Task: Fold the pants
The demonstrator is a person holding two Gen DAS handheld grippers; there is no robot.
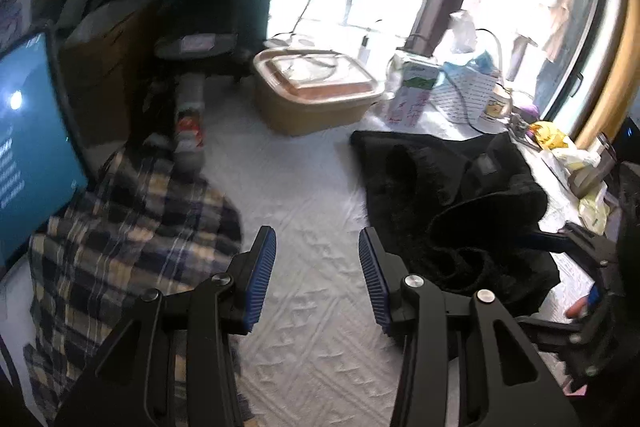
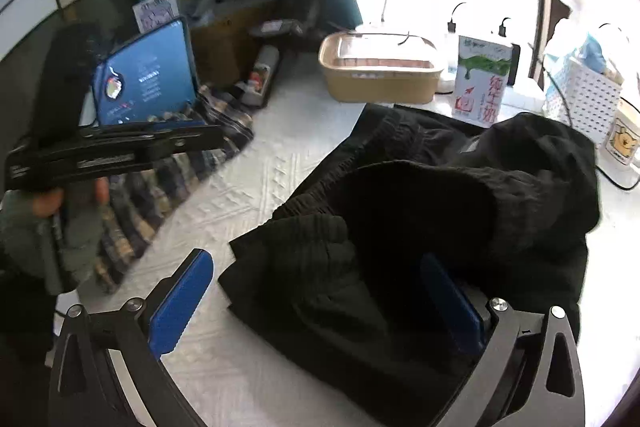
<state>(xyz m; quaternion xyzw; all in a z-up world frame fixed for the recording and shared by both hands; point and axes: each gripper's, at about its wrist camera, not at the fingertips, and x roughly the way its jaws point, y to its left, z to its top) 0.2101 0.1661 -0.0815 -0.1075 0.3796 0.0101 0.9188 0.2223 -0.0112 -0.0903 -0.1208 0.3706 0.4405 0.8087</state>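
Black pants [image 1: 452,211] lie in a loose bunched pile on the white textured cloth [image 1: 312,307], to the right of centre; in the right wrist view they fill the middle and right [image 2: 420,211]. My left gripper [image 1: 318,247] is open and empty above the bare cloth, just left of the pants. My right gripper [image 2: 316,275] is open, its jaws wide, over the near end of the pile; the right pad [image 2: 448,295] is partly sunk in the fabric. The left gripper shows at left in the right wrist view [image 2: 116,147].
A plaid garment [image 1: 132,251] lies at the left, below a lit blue screen [image 1: 28,131]. A tan lidded tub [image 1: 316,87], a milk carton [image 1: 412,91], a white basket [image 2: 584,99], a mug [image 2: 624,143] and cables stand at the back by the window.
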